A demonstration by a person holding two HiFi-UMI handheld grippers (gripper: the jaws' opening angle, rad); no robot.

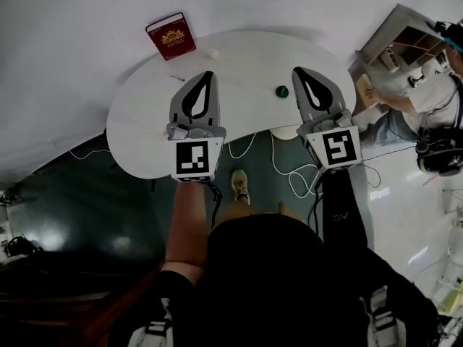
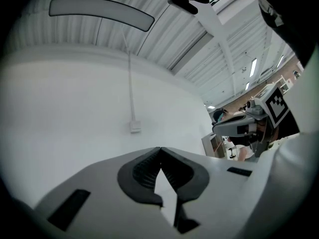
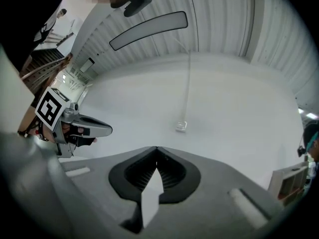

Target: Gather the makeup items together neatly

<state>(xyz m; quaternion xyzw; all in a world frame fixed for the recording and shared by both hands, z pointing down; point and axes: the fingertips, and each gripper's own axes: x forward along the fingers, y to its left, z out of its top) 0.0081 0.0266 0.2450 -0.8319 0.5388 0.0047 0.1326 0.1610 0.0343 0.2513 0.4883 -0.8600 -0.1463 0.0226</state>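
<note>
Over the table [image 1: 145, 136] edge, the left tool [image 1: 209, 74] and right tool [image 1: 297, 71] hang closed, empty, apart.

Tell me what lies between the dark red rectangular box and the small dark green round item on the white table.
One small white item, near the red box; the rest toward the green round item is bare table. The head view shows it.

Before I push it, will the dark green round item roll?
The dark green round item looks small, so probably light. Its round outline suggests it may roll or skid on the smooth white table.
</note>
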